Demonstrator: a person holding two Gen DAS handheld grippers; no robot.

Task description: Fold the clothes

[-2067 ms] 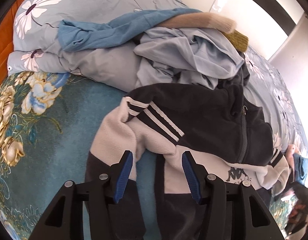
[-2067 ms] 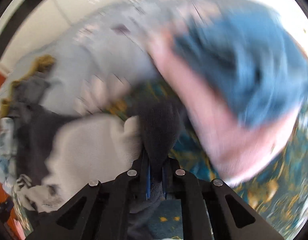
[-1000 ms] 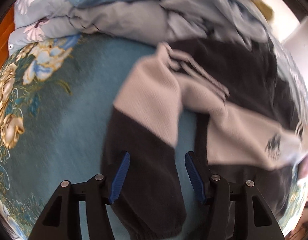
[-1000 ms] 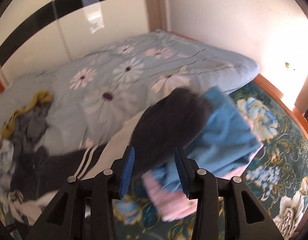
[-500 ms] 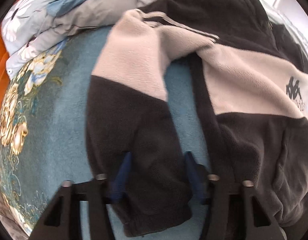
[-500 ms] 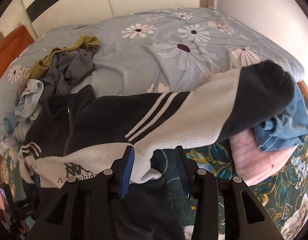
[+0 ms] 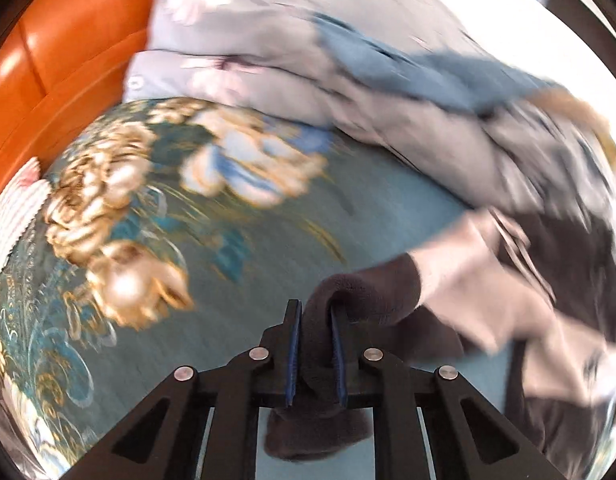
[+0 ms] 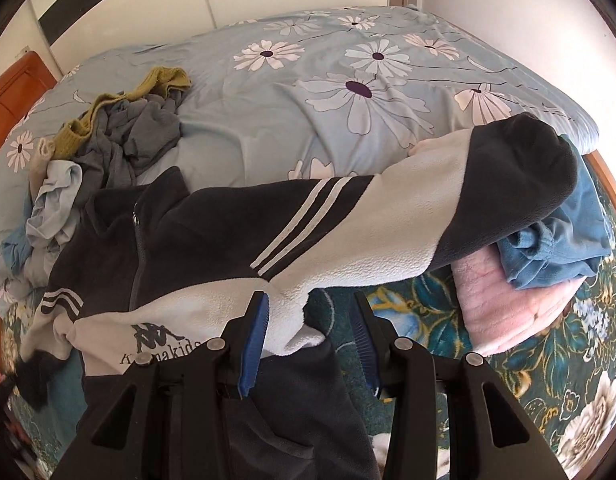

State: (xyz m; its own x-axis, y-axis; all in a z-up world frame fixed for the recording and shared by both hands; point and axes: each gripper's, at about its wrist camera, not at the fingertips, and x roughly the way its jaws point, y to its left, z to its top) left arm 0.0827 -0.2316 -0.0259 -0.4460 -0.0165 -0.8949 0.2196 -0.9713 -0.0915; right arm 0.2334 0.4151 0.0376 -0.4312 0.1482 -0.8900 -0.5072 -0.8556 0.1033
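A dark grey and cream fleece zip jacket (image 8: 196,240) lies spread on the teal floral blanket (image 8: 568,408). Its right sleeve stretches out to the right, and the dark cuff (image 8: 520,176) rests on a folded stack. My right gripper (image 8: 312,344) is open and empty just above the jacket's cream chest panel. My left gripper (image 7: 313,356) is shut on the dark cuff of the left sleeve (image 7: 360,300) and holds it lifted off the blanket (image 7: 228,280). The left wrist view is blurred by motion.
A folded pink garment (image 8: 512,304) with a folded blue one (image 8: 564,240) on it sits at the right. A pile of unfolded clothes (image 8: 116,136) lies at the back left on the pale blue flowered duvet (image 8: 348,80). An orange headboard (image 7: 48,60) stands at the left.
My left gripper has shut on the left sleeve's cuff and lifted it, swinging leftward. My right gripper let go of the right sleeve about a second ago and has stayed open above the jacket.
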